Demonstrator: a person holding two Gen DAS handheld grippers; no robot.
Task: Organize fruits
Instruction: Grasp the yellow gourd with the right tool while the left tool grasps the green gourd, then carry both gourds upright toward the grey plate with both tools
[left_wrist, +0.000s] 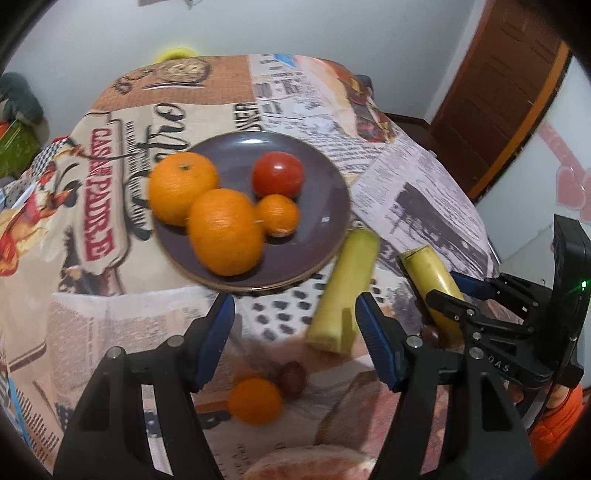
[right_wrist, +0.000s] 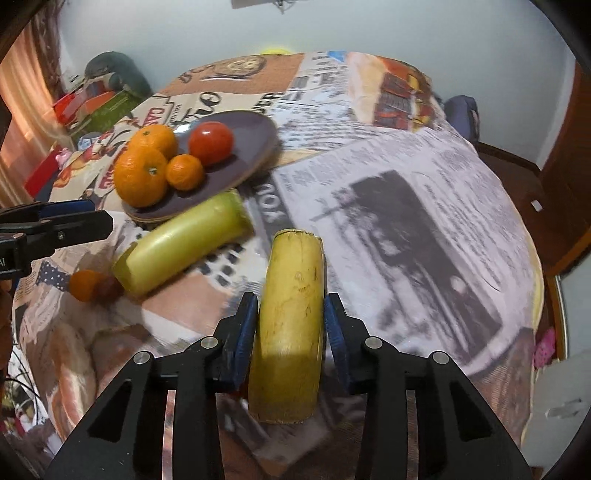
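Note:
A purple plate (left_wrist: 325, 192) (right_wrist: 255, 129) holds two large oranges (left_wrist: 225, 230), a small orange (left_wrist: 277, 215) and a red tomato (left_wrist: 277, 174) (right_wrist: 211, 143). My right gripper (right_wrist: 291, 325) is shut on a yellow banana piece (right_wrist: 291, 325), also seen in the left wrist view (left_wrist: 430, 275), held above the cloth right of the plate. A greenish banana piece (left_wrist: 345, 291) (right_wrist: 184, 245) lies beside the plate. My left gripper (left_wrist: 295, 332) is open and empty above the table's near side; a small orange (left_wrist: 255, 400) (right_wrist: 83, 284) and a brown nut-like fruit (left_wrist: 292, 374) lie below it.
The table has a newspaper-print cloth (right_wrist: 406, 206). Boxes and clutter (right_wrist: 96, 105) stand off its far left edge. A wooden door (left_wrist: 513, 92) is at the right. A pinkish round thing (left_wrist: 314, 463) sits at the near edge.

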